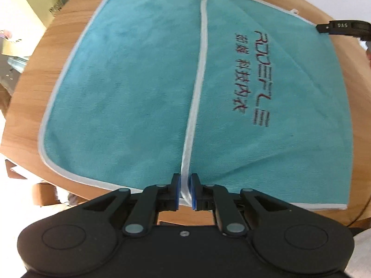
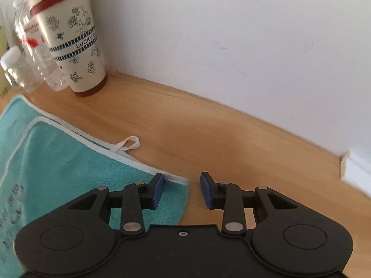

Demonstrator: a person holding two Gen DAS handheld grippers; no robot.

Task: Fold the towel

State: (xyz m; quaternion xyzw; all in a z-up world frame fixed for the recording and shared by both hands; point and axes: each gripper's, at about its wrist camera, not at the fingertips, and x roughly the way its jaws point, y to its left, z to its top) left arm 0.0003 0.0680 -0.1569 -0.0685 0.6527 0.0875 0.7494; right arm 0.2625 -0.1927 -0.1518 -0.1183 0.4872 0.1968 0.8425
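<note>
Blue-padded left gripper — terry towel hem

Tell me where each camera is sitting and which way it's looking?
Left wrist: sits on the left gripper, looking along the table over the towel; its fingers pinch the towel's white edge.
Right wrist: sits on the right gripper, looking at the wall and the cup; its fingers are open at the towel's corner.
Shared: both show the towel and table; the left view also catches the right gripper's tip.
</note>
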